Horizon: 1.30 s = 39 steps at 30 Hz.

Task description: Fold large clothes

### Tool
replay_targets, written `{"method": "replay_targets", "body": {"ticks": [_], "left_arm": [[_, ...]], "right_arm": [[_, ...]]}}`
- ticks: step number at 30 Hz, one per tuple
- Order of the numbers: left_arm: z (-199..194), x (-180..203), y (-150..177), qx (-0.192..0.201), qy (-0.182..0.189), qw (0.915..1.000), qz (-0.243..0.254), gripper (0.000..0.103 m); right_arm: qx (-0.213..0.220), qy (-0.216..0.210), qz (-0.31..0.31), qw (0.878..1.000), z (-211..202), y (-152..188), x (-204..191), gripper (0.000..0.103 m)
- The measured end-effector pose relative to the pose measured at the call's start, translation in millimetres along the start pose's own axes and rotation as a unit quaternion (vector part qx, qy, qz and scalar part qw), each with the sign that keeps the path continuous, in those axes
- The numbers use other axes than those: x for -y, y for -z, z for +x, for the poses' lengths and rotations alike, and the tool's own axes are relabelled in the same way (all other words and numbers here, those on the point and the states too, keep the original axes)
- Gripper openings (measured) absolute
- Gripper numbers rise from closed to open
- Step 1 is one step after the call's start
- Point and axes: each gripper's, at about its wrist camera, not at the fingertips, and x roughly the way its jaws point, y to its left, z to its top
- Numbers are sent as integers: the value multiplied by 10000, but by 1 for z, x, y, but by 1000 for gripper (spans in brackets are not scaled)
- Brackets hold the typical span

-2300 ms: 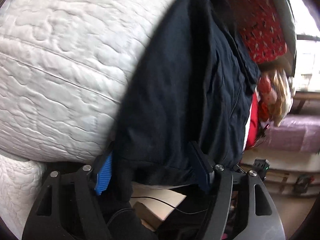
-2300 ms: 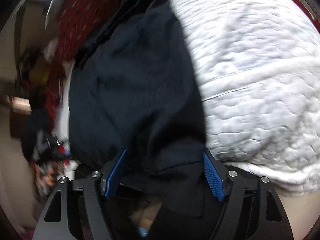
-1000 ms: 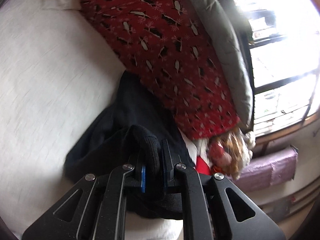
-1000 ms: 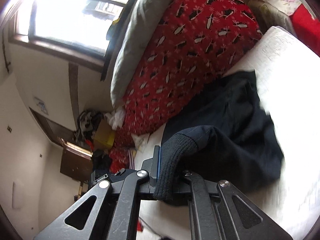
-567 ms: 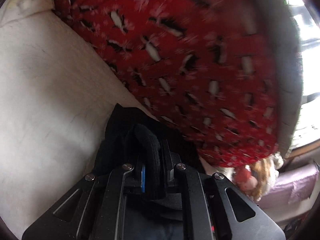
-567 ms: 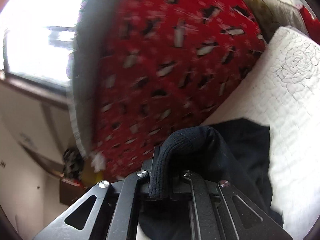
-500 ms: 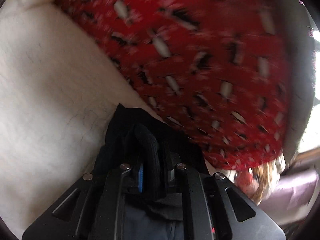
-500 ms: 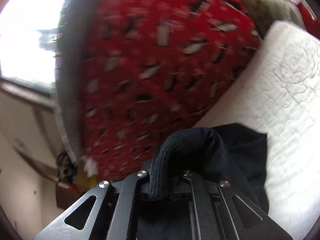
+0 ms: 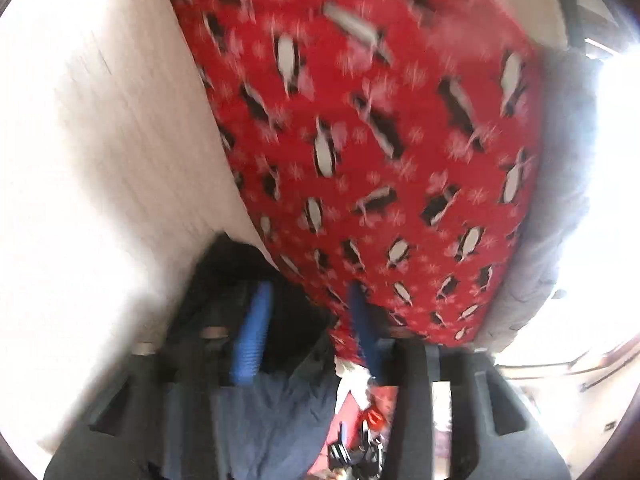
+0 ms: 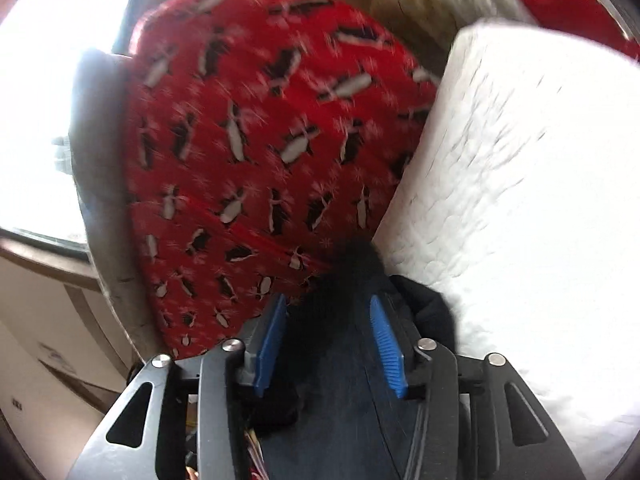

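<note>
The dark navy garment (image 9: 276, 408) lies on the white quilted mattress (image 9: 88, 168) against the red penguin cushion. In the left wrist view my left gripper (image 9: 306, 304) is open, its blue pads apart, with the garment below and between them. In the right wrist view my right gripper (image 10: 326, 312) is open too, and a dark knitted cuff of the garment (image 10: 348, 276) lies loose between its blue pads, next to the mattress (image 10: 520, 200). Both views are blurred.
A large red cushion with a penguin print (image 9: 380, 128) stands right ahead, also in the right wrist view (image 10: 260, 140). A grey cushion (image 9: 560, 200) leans behind it below a bright window. Clutter (image 9: 368, 428) lies beside the bed.
Both grippers were shut on the garment's knitted cuffs half a second ago and have opened now, letting the cloth go. Both have moved closer to the red cushion.
</note>
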Motion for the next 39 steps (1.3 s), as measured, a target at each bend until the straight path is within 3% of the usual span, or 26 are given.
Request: {"method": "replay_targets", "body": {"ticks": [2,7,11,12,14,16,19,21,23,24,26,27,29,31,32,35,39], "left_arm": [[-10,-1,4,19,-351,9990,268,58],[5,-28,31,-899,-1084,9851,984,59],[27,-66,59,-1796,-1100,9741,823,59],[30,-70,65,-1912,-1061,9721,848,60],[22,-64,75,-1709,-1072,9731,1108,60],[12,-52,85,-1436,-1065,9722,1513,50],[9,-44,96,-1295,-1428,9610,1983,25],[13,-53,94,-1185,-1743,9582,1934,24],[8,-69,87,-1118,-1620,9687,1515,23],[3,-77,84,-1101,-1433,9757,1235,23],[-4,-84,82,-1138,-1196,9808,1037,24],[-8,-86,84,-1157,-1183,9808,1033,27],[-14,-89,89,-1273,-993,9821,967,48],[-16,-94,95,-1371,-701,9844,849,74],[-12,-96,99,-1399,-583,9851,813,77],[-4,-94,108,-1359,-480,9858,867,85],[5,-72,125,-1228,-609,9853,1017,85]], "right_arm": [[-22,281,-206,9994,-15,2,2,49],[-389,1046,-583,9920,-21,14,14,52],[-738,1091,-522,9899,-4,30,24,61],[-851,1052,-482,9896,1,34,26,63],[-1024,969,-617,9881,11,45,24,62],[-909,977,-1274,9828,9,53,3,15],[-453,801,-2010,9752,-7,60,-33,12],[-197,836,-2108,9738,-12,59,-35,11],[-456,1572,-1873,9686,9,56,-8,12],[-656,1835,-1614,9675,18,56,10,16],[-454,1541,-1344,9778,3,57,16,25],[-335,1455,-1250,9809,-8,58,15,37],[-166,1371,-1038,9850,-38,61,16,50],[-123,1099,-914,9897,-68,68,25,72],[-114,1113,-841,9902,-83,73,33,77],[-342,1042,-723,9913,-99,88,53,80],[-459,646,-901,9928,-89,102,55,81]]}}
